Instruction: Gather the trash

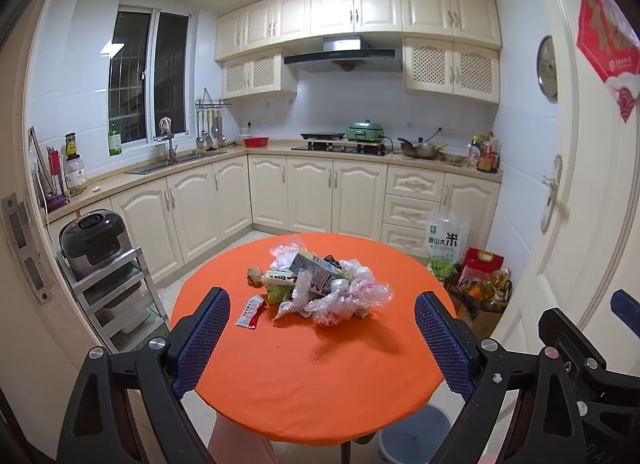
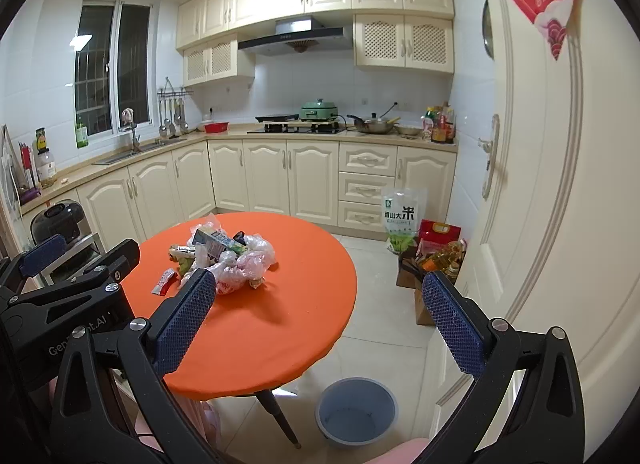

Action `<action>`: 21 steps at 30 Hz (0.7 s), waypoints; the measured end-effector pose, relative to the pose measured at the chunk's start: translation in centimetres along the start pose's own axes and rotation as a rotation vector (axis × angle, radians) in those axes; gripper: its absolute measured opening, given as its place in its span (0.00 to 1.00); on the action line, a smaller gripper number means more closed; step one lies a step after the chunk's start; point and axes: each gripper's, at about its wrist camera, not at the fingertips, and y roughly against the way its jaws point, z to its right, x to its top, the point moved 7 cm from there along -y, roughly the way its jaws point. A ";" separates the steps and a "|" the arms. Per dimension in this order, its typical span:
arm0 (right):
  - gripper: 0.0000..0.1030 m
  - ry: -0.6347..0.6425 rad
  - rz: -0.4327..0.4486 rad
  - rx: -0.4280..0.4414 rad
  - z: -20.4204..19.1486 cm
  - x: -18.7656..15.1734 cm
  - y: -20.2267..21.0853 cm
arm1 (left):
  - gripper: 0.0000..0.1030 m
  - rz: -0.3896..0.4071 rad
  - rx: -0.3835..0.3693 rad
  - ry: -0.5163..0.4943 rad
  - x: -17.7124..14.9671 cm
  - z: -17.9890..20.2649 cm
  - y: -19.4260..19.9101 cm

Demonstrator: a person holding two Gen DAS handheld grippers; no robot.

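Note:
A heap of trash lies on the round orange table: crumpled clear plastic bags, a printed carton and wrappers. A red sachet lies apart at the heap's left. My left gripper is open, held short of the heap with nothing between its blue pads. In the right wrist view the heap sits left of centre. My right gripper is open and empty over the table's right edge. A blue-grey bin stands on the floor by the table's near right side.
A white door stands close on the right. A rice bag and a box of bottles stand on the floor beyond the table. A rice cooker sits on a metal rack at the left.

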 end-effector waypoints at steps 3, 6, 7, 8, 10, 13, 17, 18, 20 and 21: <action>1.00 0.000 0.000 0.000 0.0 0.0 0.0 | 0.89 0.000 -0.003 0.001 -0.1 -0.1 0.0; 1.00 -0.001 0.000 -0.001 0.0 0.0 0.0 | 0.89 -0.003 -0.003 0.003 -0.1 -0.2 -0.2; 1.00 0.000 0.000 0.000 0.0 0.0 0.0 | 0.89 -0.003 -0.003 0.004 -0.1 -0.2 -0.1; 1.00 0.000 -0.001 0.001 -0.1 0.0 0.0 | 0.89 -0.001 -0.002 0.002 -0.1 -0.2 -0.1; 1.00 -0.001 -0.003 0.000 -0.1 -0.1 0.0 | 0.89 0.000 -0.001 0.000 -0.1 -0.2 -0.1; 1.00 -0.001 -0.002 -0.002 -0.1 -0.1 0.1 | 0.89 -0.002 -0.003 0.000 -0.1 -0.2 -0.2; 1.00 -0.003 -0.005 -0.006 0.0 -0.2 0.1 | 0.89 0.001 -0.002 -0.003 -0.2 -0.3 -0.2; 1.00 -0.004 -0.006 -0.006 0.0 -0.2 0.2 | 0.89 0.001 -0.001 -0.005 -0.2 -0.3 -0.2; 1.00 -0.007 -0.007 -0.005 0.1 -0.3 0.2 | 0.89 0.002 -0.002 -0.008 -0.4 -0.2 -0.2; 1.00 -0.006 -0.007 -0.006 0.1 -0.3 0.2 | 0.89 0.002 -0.002 -0.009 -0.4 -0.2 -0.2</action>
